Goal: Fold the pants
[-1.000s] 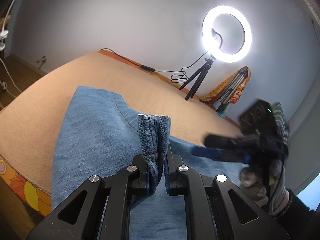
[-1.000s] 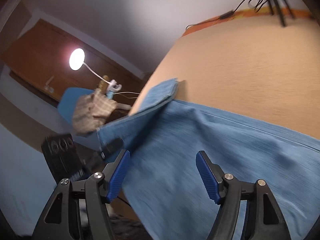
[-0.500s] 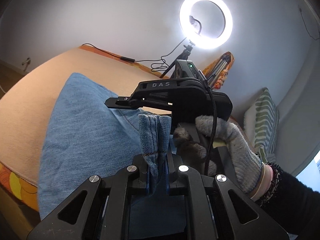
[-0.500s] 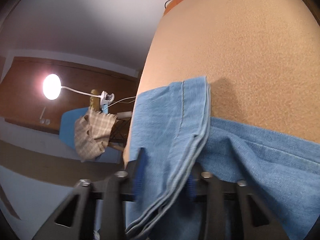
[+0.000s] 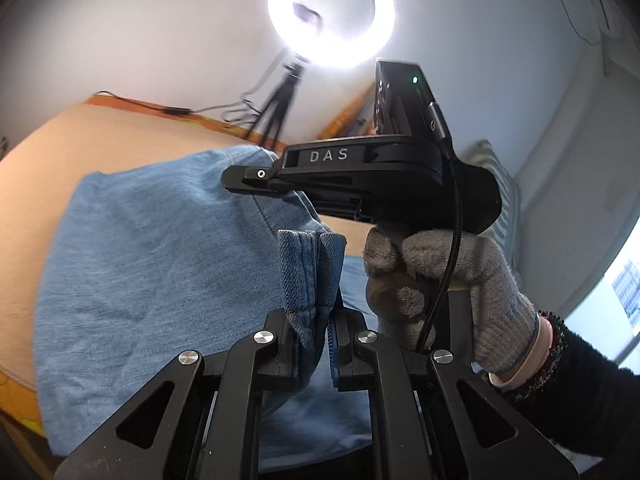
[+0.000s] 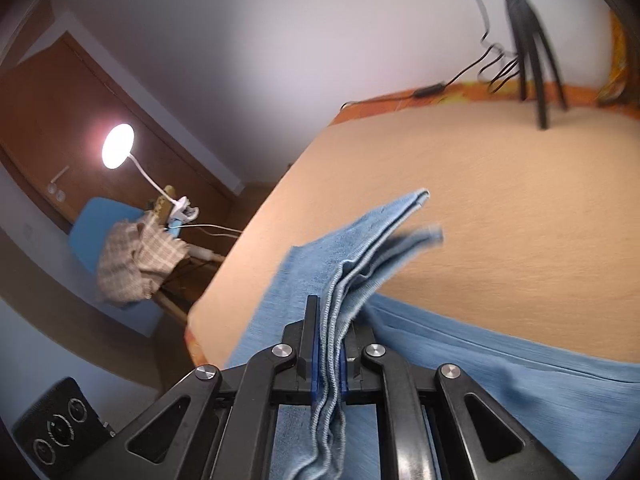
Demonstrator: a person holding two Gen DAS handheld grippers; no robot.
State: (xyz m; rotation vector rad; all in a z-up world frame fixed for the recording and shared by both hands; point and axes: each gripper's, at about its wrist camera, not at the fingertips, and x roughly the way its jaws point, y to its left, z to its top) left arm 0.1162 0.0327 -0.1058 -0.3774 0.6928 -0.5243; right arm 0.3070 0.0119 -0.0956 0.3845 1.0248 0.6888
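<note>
Light blue denim pants (image 5: 160,264) lie across a tan bed cover (image 5: 132,140). My left gripper (image 5: 312,344) is shut on a thick folded hem of the pants that sticks up between its fingers. My right gripper (image 6: 328,364) is shut on several stacked layers of the pants' edge (image 6: 360,256) and holds them lifted off the bed (image 6: 500,208). In the left wrist view the right gripper's black body marked DAS (image 5: 360,184) and the gloved hand (image 5: 440,280) holding it are just beyond my left fingers.
A lit ring light (image 5: 332,12) on a tripod stands at the bed's far edge with cables (image 6: 492,68). A striped pillow (image 5: 504,200) lies at the right. A blue chair with a checked cloth (image 6: 136,256) and a clip lamp (image 6: 118,146) stand beside the bed.
My right gripper was open over the pants, came in beside the left gripper, shut on the layered edge and lifted it. My left gripper stayed shut on the hem.
</note>
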